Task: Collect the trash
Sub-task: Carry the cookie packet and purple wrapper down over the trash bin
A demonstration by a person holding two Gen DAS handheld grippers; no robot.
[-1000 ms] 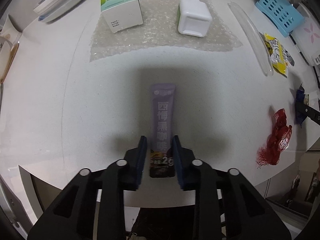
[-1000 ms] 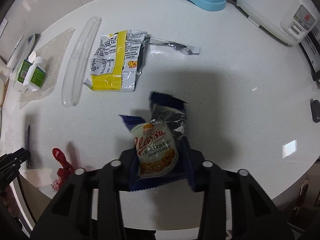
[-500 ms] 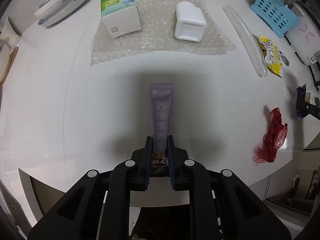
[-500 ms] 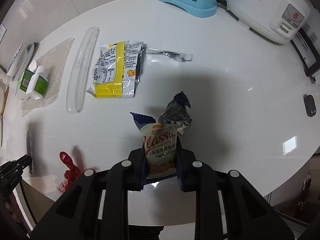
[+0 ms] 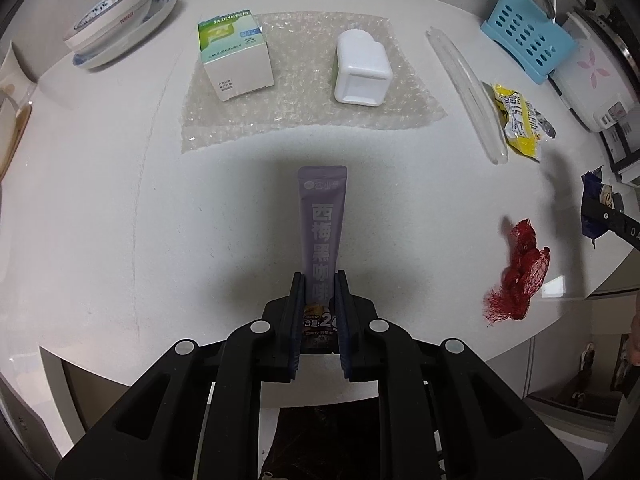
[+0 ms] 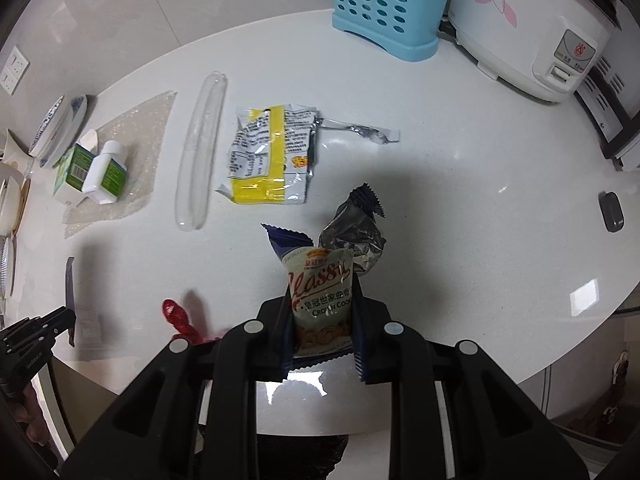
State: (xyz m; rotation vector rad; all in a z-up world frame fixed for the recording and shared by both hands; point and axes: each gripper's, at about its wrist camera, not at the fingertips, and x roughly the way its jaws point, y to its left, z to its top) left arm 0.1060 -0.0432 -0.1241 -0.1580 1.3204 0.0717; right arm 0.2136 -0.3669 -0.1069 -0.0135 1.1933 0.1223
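White speckled countertop (image 5: 120, 208), rounded front edge, holds everything listed below.

Your left gripper (image 5: 319, 280): clamped on the lower end of a purple sachet (image 5: 322, 216) printed with Chinese characters. Its jaws closed onto the sachet within the last second. The sachet stands out ahead of the fingers, over the counter.

Your right gripper (image 6: 320, 284): clamped on a blue and white cookie wrapper (image 6: 320, 292), whose torn silver inside (image 6: 354, 232) sticks out past the fingertips. These jaws also closed in within the last second, with the wrapper between them.

Loose trash on the counter:
- Red mesh net (image 5: 518, 274), bunched, near the front edge, between your two grippers.
- Yellow and white snack bag (image 6: 272, 154), flattened, with a torn silver strip (image 6: 360, 130) just beside its upper right corner.
- Clear long plastic sleeve (image 6: 202, 148), lying just left of the snack bag.

Other items:
- Bubble wrap sheet (image 5: 304, 112), flat, bearing a green and white carton (image 5: 236, 60) and a white bottle (image 5: 362, 68) lying on its side, the two apart.
- Stacked bowl and plate (image 5: 116, 20), far left corner.
- Blue perforated basket (image 6: 384, 4), at the back.
- White rice cooker (image 6: 532, 28) with pink flower print, just beside the basket.
- Small dark object (image 6: 611, 212) at the right; you cannot tell what it is.
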